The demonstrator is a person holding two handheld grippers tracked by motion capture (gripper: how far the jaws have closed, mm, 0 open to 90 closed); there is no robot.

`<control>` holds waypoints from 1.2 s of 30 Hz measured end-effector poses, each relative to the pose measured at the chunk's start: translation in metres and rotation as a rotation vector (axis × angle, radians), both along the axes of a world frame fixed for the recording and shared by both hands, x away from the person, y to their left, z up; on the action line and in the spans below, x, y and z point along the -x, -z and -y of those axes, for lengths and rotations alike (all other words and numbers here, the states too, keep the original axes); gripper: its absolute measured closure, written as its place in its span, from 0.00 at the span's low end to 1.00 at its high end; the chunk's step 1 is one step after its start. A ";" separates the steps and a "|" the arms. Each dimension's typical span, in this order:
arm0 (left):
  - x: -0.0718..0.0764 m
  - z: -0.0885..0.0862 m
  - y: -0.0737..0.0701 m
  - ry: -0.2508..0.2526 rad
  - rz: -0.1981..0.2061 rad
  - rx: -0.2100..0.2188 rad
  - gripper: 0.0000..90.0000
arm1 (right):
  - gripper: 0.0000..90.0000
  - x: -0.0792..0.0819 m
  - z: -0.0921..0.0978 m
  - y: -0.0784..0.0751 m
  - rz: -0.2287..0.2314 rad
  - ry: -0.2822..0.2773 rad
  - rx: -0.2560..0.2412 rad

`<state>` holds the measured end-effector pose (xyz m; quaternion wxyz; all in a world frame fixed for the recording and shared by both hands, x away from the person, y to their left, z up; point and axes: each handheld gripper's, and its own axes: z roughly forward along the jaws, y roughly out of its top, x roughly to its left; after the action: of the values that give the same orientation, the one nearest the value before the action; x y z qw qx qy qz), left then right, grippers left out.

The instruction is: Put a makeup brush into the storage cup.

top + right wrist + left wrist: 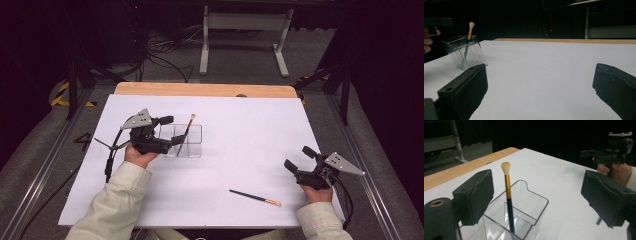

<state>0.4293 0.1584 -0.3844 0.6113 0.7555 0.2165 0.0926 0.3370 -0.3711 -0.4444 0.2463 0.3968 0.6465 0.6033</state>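
A clear plastic container (189,142) stands left of the table's middle. A make-up brush (185,133) with a black handle, gold ferrule and pale tip leans upright in it. My left gripper (172,130) is open at the container's left side. In the left gripper view the brush (508,195) stands in the container (534,206) between the wide-apart jaws, touching neither. A second brush (255,197) lies flat near the front edge. My right gripper (300,158) is open and holds nothing, at the right of that brush. The right gripper view has the container (465,50) far left.
A white sheet (240,135) covers the table, with a wooden strip (205,89) along the far edge. Beyond it stand a white metal frame (245,30) and floor cables (160,55). Cables trail from both grippers off the table's sides.
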 end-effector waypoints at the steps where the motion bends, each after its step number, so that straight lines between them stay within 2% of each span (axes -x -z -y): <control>1: 0.002 -0.001 -0.002 0.000 0.008 -0.011 0.13 | 0.00 0.000 0.000 0.000 0.000 0.000 0.000; 2: 0.006 -0.001 -0.005 -0.004 0.007 -0.017 0.09 | 0.00 0.002 0.001 -0.003 -0.003 -0.011 -0.006; 8: 0.017 -0.002 -0.013 0.021 0.003 -0.030 0.06 | 0.00 0.008 0.002 -0.015 0.002 -0.027 -0.018; 16: 0.025 -0.001 -0.018 0.040 0.003 -0.052 0.05 | 0.01 0.014 -0.001 -0.022 0.020 -0.059 -0.004; 17: 0.027 0.001 -0.020 0.051 0.007 -0.072 0.05 | 0.01 0.014 -0.001 -0.023 0.026 -0.059 -0.004; 20: 0.030 0.004 -0.023 0.060 0.005 -0.090 0.05 | 0.01 0.016 0.000 -0.025 0.027 -0.064 -0.001; 25: 0.033 0.006 -0.026 0.073 0.005 -0.108 0.05 | 0.01 0.019 -0.002 -0.029 0.032 -0.072 0.026; 32: 0.035 0.006 -0.028 0.088 0.003 -0.113 0.05 | 0.02 0.021 -0.005 -0.032 0.029 -0.097 0.045; 36: 0.038 0.005 -0.030 0.089 0.003 -0.123 0.05 | 0.04 0.024 -0.008 -0.039 0.031 -0.117 0.078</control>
<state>0.3912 0.1531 -0.3549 0.5678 0.8002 0.1758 0.0798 0.3133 -0.3629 -0.4054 0.2358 0.3388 0.6876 0.5973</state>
